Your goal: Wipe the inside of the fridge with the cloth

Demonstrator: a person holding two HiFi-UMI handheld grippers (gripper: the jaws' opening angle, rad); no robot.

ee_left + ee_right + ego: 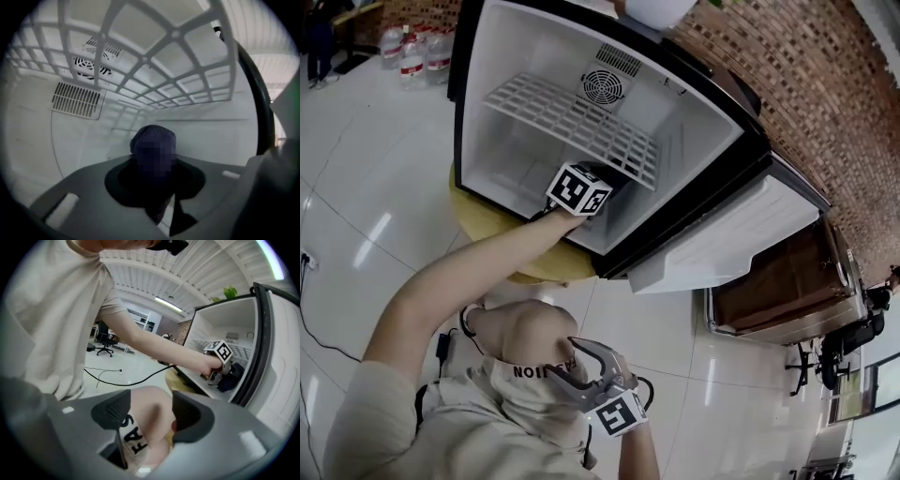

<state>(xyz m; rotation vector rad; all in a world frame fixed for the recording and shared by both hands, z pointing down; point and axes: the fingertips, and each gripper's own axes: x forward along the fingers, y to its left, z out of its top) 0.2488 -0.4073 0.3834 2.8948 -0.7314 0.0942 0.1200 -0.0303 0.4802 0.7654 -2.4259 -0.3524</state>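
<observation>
Bright, even light, fisheye edges v. dark

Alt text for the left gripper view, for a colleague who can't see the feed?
The left gripper grips a bunched dark blue cloth inside the white fridge. A white wire shelf spans overhead, with a fan vent on the wall at upper left.

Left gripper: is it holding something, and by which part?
Yes: the left gripper holds a dark cloth, bunched between its jaws, with a wad poking out in front. Which part of it cannot be told.
</observation>
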